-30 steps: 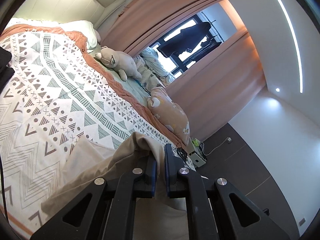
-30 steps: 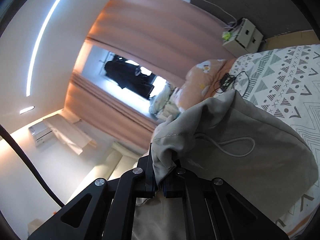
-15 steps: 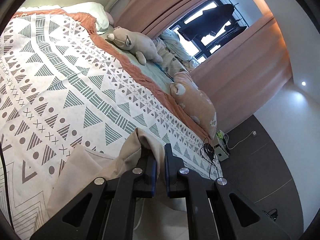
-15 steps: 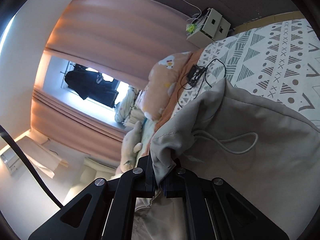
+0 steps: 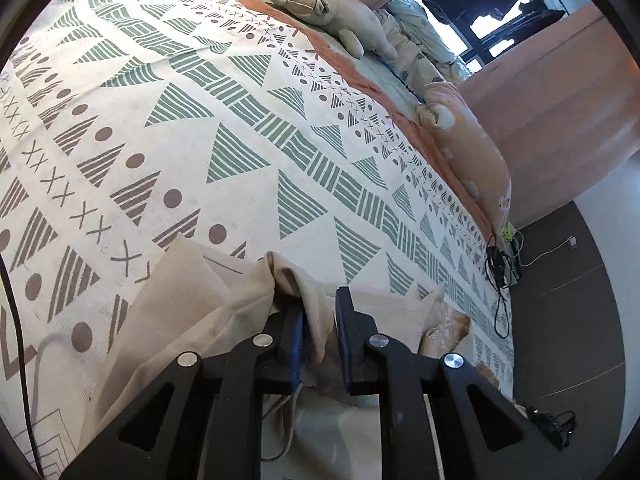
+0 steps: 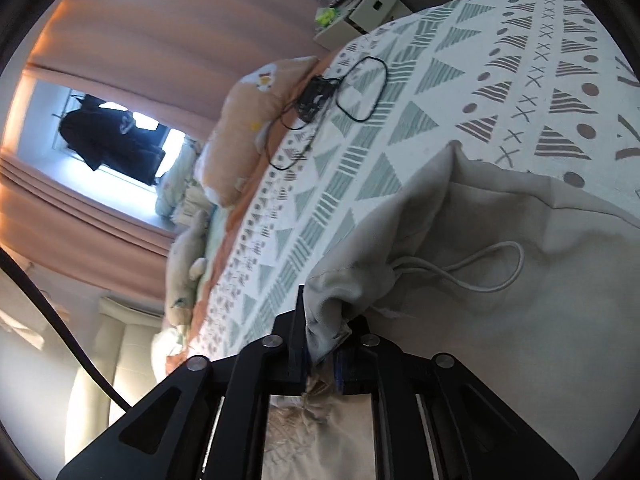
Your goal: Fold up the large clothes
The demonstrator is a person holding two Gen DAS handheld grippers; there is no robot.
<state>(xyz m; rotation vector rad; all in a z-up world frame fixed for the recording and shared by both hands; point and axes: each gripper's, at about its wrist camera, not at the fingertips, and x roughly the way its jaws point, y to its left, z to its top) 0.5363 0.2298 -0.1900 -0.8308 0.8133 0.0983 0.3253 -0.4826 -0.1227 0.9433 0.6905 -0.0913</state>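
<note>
Now the beige hoodie [image 6: 500, 320] is lying rumpled on the patterned bed [image 5: 240, 140], both grippers' jaws opening around its bunched edge.

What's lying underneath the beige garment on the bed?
The patterned bedspread runs under the beige garment wherever its edges show. Anything else beneath it is covered by the cloth.

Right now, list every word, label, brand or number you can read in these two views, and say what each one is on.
None can be read.
The bedspread carries only a pattern of triangles, dots and crosses, no lettering.
The beige garment shows no tag or print.
The orange pillow has a small cartoon figure, no legible words.
The white box beyond the bed is too small and blurred for any label.
</note>
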